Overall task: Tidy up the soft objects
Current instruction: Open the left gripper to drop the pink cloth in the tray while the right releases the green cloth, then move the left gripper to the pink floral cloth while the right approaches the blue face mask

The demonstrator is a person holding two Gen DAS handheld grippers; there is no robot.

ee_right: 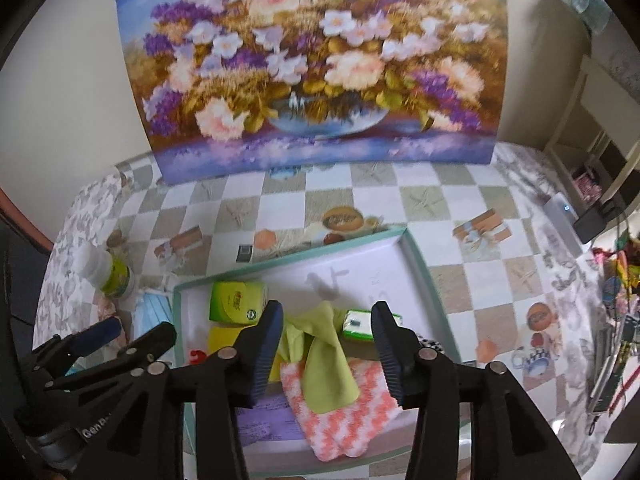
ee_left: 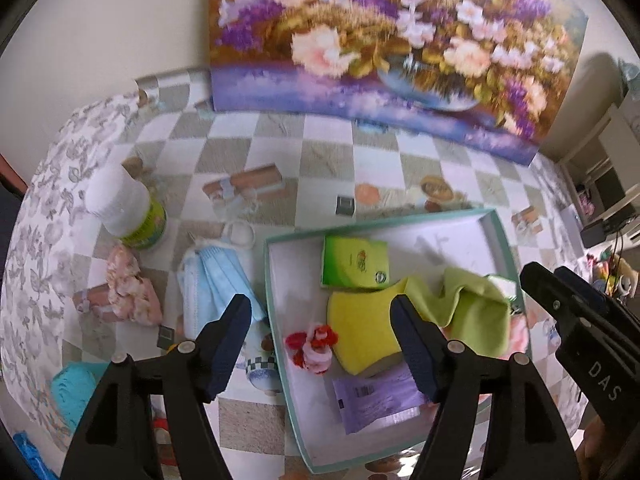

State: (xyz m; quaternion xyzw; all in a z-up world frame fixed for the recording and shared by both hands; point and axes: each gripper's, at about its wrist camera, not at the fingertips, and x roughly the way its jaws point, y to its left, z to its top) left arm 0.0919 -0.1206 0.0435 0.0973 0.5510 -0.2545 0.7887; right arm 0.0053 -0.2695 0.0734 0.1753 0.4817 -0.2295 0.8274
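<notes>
Overhead, left wrist view: left tongs (ee_left: pixel 320 316) apart, gripping nothing, above the box (ee_left: pixel 494 216); yellow sponge (ee_left: pixel 360 328) inside.
Right wrist view: right tongs (ee_right: pixel 326 324) apart, empty; green cloth (ee_right: pixel 326 364) draped on the orange-white knit (ee_right: pixel 360 412) in the box.

A lime-green cloth (ee_right: pixel 320 364) is lying over a coral-and-white zigzag knit (ee_right: pixel 344 408) in the mint-rimmed white box (ee_right: pixel 416 264). A yellow sponge (ee_left: pixel 360 332) is sitting beside a red-and-pink scrunchie (ee_left: pixel 314 346), and the tablecloth (ee_left: pixel 328 160) is showing grey-and-white checks.
</notes>
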